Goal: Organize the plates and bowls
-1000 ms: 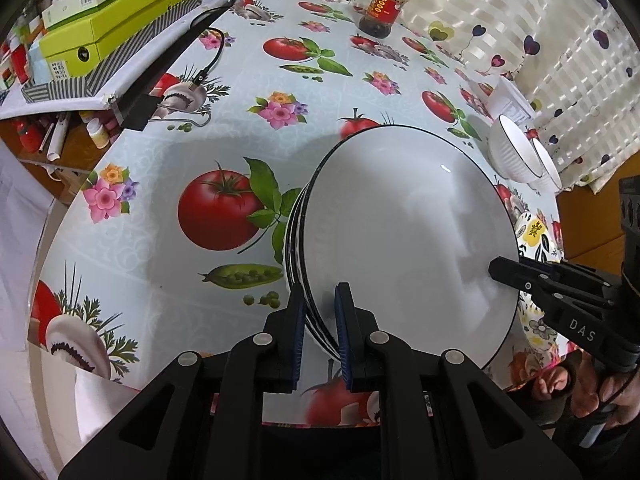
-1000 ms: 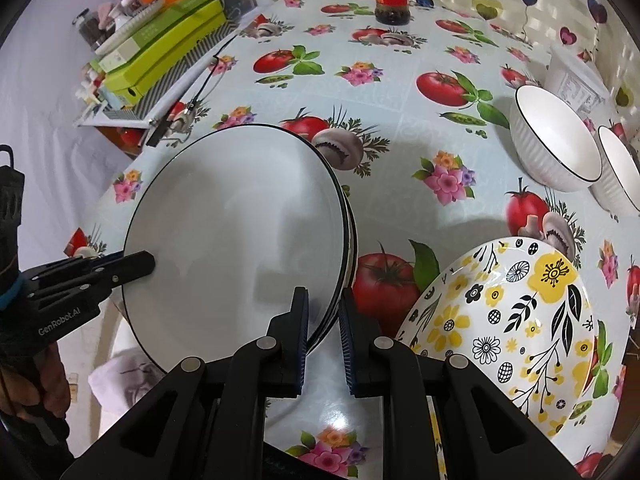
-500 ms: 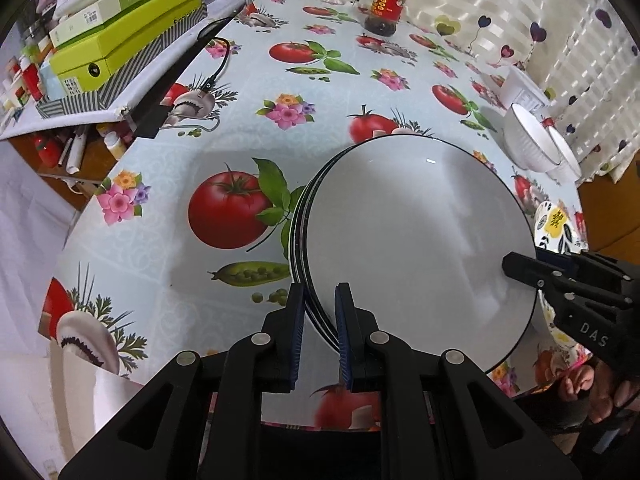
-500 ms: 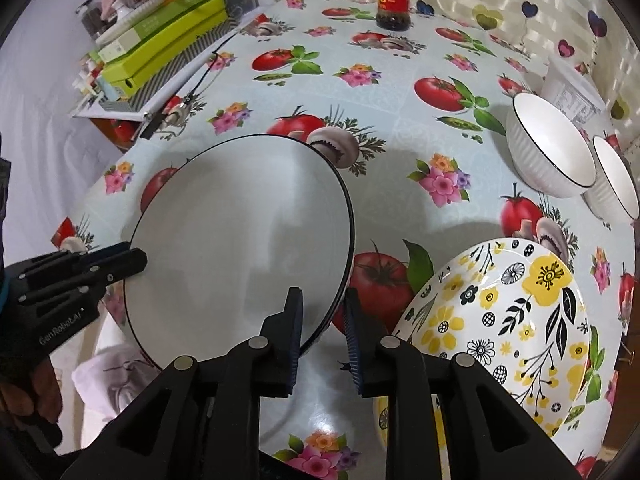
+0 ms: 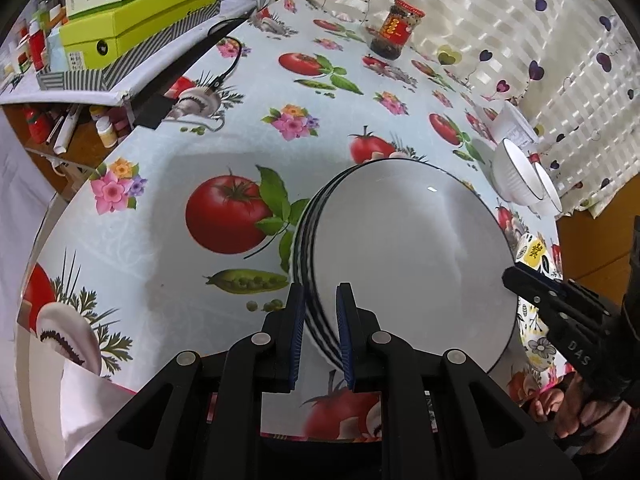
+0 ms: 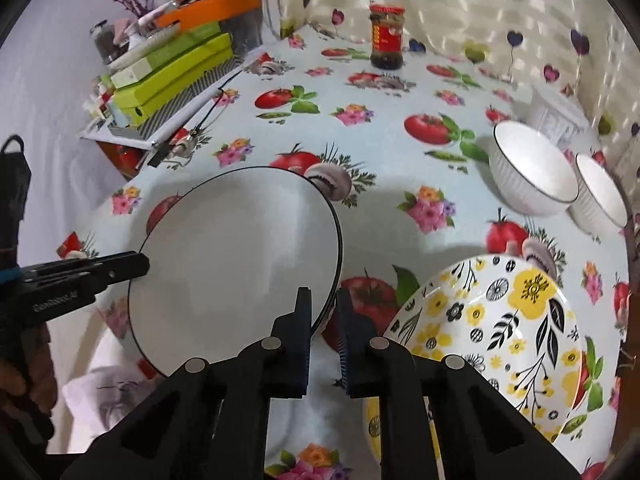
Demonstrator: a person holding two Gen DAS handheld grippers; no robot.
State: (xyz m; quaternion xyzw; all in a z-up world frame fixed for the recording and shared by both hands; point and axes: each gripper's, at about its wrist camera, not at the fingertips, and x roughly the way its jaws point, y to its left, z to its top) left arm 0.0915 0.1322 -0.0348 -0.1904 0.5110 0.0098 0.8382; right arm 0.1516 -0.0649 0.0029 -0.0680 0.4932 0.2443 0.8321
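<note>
A stack of white plates with black rims (image 5: 404, 256) sits low over the tomato-print tablecloth; it also shows in the right wrist view (image 6: 236, 256). My left gripper (image 5: 320, 320) is shut on the stack's left rim. My right gripper (image 6: 323, 320) straddles the stack's right rim with a small gap between its fingers and the rim. Each gripper shows at the opposite rim in the other's view. A yellow-flowered plate (image 6: 492, 332) lies at the right. Two white ribbed bowls (image 6: 532, 168) stand at the far right.
A red-lidded jar (image 6: 386, 38) stands at the table's far edge. Green boxes (image 6: 172, 72) are stacked on a striped box at the left, with a black cable (image 5: 228, 68) beside them. A white tub (image 6: 556, 116) stands behind the bowls. The table edge runs along the left.
The plate stack has come down and moved a little toward the table's near edge. My right gripper's fingers have parted slightly around the rim. My left gripper keeps its grip.
</note>
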